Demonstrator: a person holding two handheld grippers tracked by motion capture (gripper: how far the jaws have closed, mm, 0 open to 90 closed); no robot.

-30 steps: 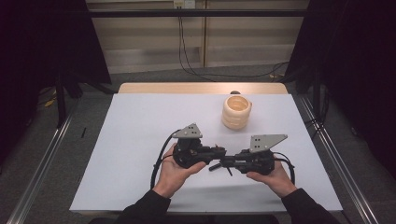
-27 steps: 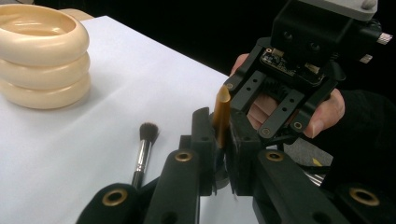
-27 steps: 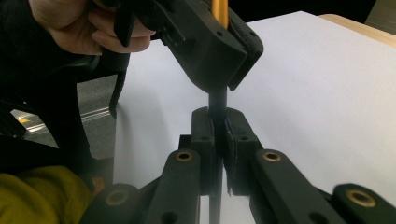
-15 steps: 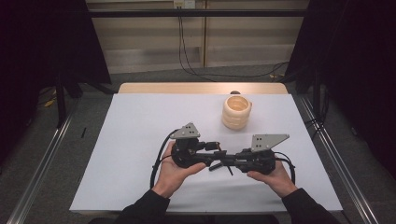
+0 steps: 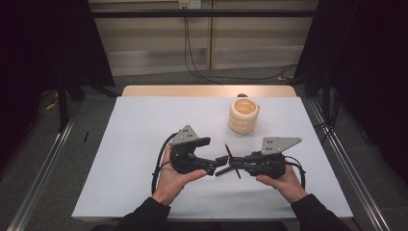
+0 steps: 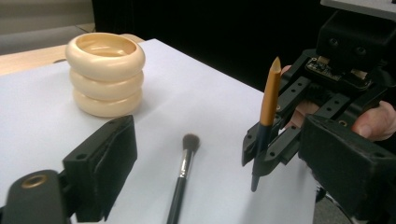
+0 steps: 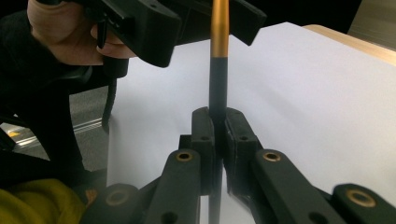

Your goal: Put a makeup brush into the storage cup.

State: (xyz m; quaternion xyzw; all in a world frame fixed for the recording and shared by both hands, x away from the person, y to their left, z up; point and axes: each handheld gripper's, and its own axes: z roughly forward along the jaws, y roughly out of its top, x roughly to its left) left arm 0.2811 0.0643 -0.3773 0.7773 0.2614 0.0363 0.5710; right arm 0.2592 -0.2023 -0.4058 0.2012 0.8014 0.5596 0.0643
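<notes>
High view. Holds a gripper in each hand, low over the white sheet [image 5: 144,144], tips turned toward each other near the sheet's middle front. With the right gripper [image 5: 236,166], pinches a thin stick [image 5: 230,154] that crosses between the two tools, slanting up and away. At the left gripper [image 5: 221,164], spread jaws just beside the stick; have just been opening. Farther back and to the right, well apart from both, a cream ringed holder [image 5: 244,116], upright on the sheet.

Left gripper view. Looks along the left gripper [image 6: 217,140], its two black jaws wide apart and pressing on nothing. Between them in the picture, on the sheet, a make-up brush [image 6: 184,163] lying flat, bristles pointing toward the holder [image 6: 105,74] at upper left. To the right, the stick [image 6: 270,98], nearly upright, black below and orange above, ending in a pointed tip. Clamped at its black lower part by the right gripper [image 6: 261,149], with part of the right hand [image 6: 373,121] behind it.

Right gripper view. Looks along the right gripper [image 7: 218,126], jaws pressed together on the black shaft of the stick [image 7: 218,70], which rises straight up out of them. Higher up, the orange part standing between the parted jaws of the left gripper [image 7: 205,18]; touching or not, cannot tell. At upper left, the left hand [image 7: 70,37] around that gripper's body.
</notes>
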